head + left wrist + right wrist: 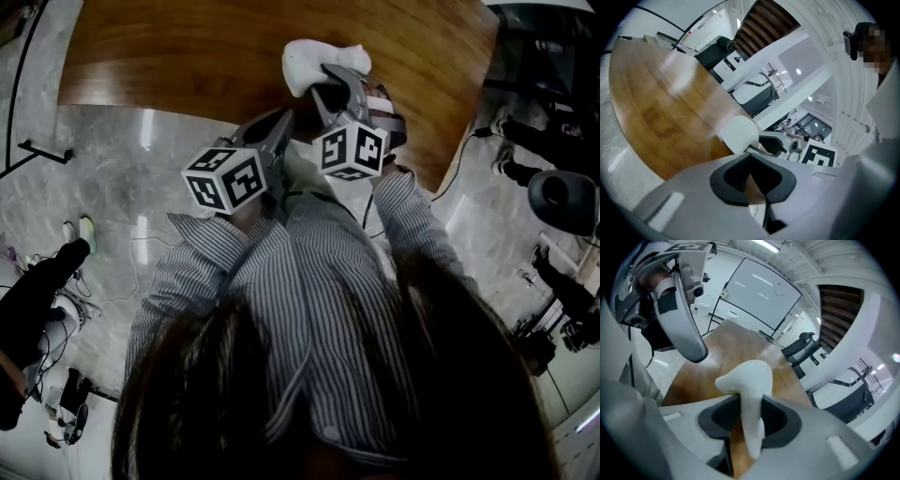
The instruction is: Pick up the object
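The right gripper [749, 422] clamps the white object [751, 379], half-covered by it from above; the left gripper [753, 180] is closed, empty.

The right claw [333, 82] hides part of the white object [309, 58]; the wooden table [187, 56] is cut off above.

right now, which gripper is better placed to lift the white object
Right: the right gripper already has the white object between its jaws. The left gripper has nothing between its jaws and sits off to the side.
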